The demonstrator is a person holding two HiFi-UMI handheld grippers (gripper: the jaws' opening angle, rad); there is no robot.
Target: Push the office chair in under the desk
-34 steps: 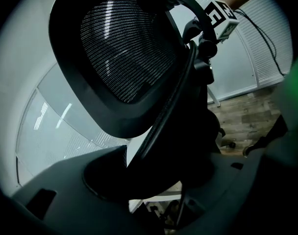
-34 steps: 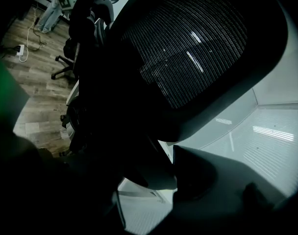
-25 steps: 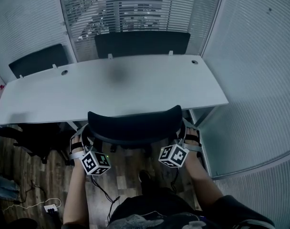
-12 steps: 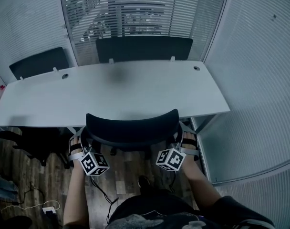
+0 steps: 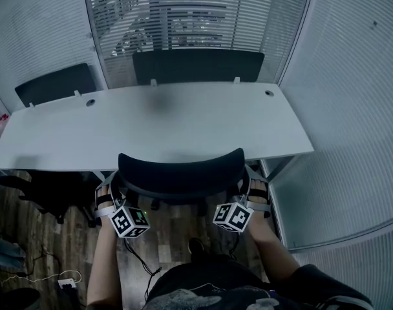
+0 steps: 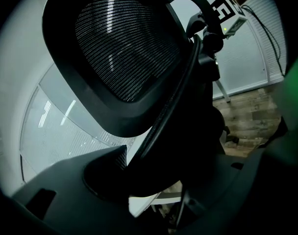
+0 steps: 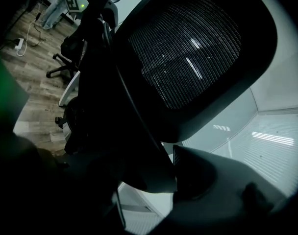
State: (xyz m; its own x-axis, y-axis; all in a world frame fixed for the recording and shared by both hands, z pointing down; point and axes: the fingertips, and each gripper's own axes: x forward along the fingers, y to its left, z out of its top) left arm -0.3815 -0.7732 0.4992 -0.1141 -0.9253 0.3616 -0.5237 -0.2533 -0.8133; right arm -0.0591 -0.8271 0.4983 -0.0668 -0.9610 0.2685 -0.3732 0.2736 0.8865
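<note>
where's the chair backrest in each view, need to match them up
head view: black mesh office-chair backrest, lower centre, at the white desk's near edge
left gripper view: backrest upper centre
right gripper view: backrest upper centre-right
shared landmark: brown wood-plank floor, bottom of head view, right in left gripper view, upper left in right gripper view

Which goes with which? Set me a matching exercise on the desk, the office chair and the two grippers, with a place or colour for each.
Things:
1. desk
2. office chair
3. left gripper
4. right gripper

Place or colour:
A. at the chair back's right edge, on the person's right
B. white top
C. black mesh back
D. at the chair back's left edge, on the person's left

Pairs: 1-B, 2-C, 3-D, 4-A.
</note>
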